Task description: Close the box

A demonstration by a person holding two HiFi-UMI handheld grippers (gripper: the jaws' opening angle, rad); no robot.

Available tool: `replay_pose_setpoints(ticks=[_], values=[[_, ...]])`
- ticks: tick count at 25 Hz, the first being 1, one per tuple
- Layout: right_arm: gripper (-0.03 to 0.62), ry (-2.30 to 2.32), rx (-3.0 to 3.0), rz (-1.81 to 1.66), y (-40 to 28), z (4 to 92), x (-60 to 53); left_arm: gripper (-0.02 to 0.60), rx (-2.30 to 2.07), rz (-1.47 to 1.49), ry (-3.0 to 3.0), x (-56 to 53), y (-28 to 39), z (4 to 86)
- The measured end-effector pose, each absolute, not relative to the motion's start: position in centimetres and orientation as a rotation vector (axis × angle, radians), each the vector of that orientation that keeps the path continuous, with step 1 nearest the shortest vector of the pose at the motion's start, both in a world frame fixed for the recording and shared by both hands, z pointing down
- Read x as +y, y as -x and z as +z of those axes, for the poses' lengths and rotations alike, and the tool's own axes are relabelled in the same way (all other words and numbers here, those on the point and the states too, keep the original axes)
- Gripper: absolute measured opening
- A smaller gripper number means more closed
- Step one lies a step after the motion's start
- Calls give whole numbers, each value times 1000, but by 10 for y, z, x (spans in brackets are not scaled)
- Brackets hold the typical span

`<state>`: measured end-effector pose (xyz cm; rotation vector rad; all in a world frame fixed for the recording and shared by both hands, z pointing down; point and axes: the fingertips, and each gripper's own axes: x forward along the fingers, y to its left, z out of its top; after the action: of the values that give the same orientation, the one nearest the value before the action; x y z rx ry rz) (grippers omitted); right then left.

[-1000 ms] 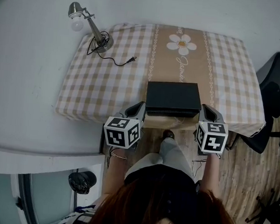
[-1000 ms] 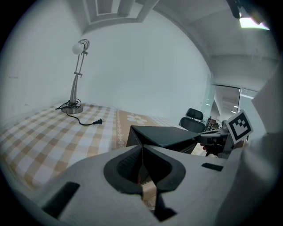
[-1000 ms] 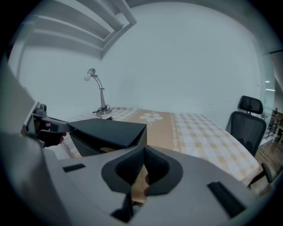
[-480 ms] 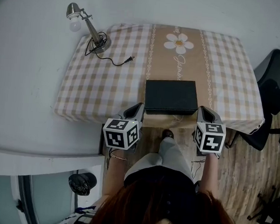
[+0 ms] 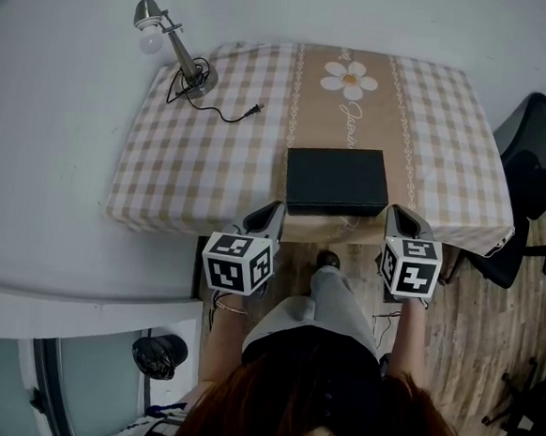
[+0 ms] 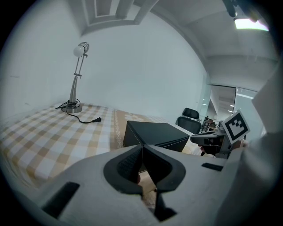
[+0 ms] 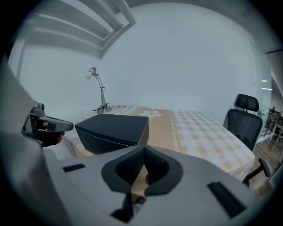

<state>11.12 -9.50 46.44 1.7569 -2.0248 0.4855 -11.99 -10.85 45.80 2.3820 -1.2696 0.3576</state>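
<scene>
A black box [image 5: 337, 181] with its lid down sits near the front edge of the checked table [image 5: 212, 161]. The left gripper view shows the box [image 6: 154, 134] just ahead, and the right gripper view shows the box [image 7: 112, 130] ahead to the left. My left gripper [image 5: 273, 212] hovers at the table edge, off the box's front left corner, jaws shut on nothing. My right gripper [image 5: 400, 216] hangs off the box's front right corner, also shut and empty. Neither touches the box.
A desk lamp [image 5: 173, 49] stands at the table's back left, its cord and plug [image 5: 238, 117] lying loose. An office chair [image 5: 535, 177] is at the right. The person's legs [image 5: 328, 301] are below the table's front edge.
The box's lid has gone from slightly raised at the front to flat down. Both grippers have stayed near the front corners.
</scene>
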Motion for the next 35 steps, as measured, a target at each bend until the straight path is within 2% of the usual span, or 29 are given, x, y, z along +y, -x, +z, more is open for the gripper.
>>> replay_pose_setpoints(ticks=[17,35], values=[[17,-1805,-2237,457,-93,428,-78,28,-1321,339,-2470,-103,107,437],[17,-1704,-2266,410,-108,420,-38,28,-1410,277,-2435,-48,85,418]])
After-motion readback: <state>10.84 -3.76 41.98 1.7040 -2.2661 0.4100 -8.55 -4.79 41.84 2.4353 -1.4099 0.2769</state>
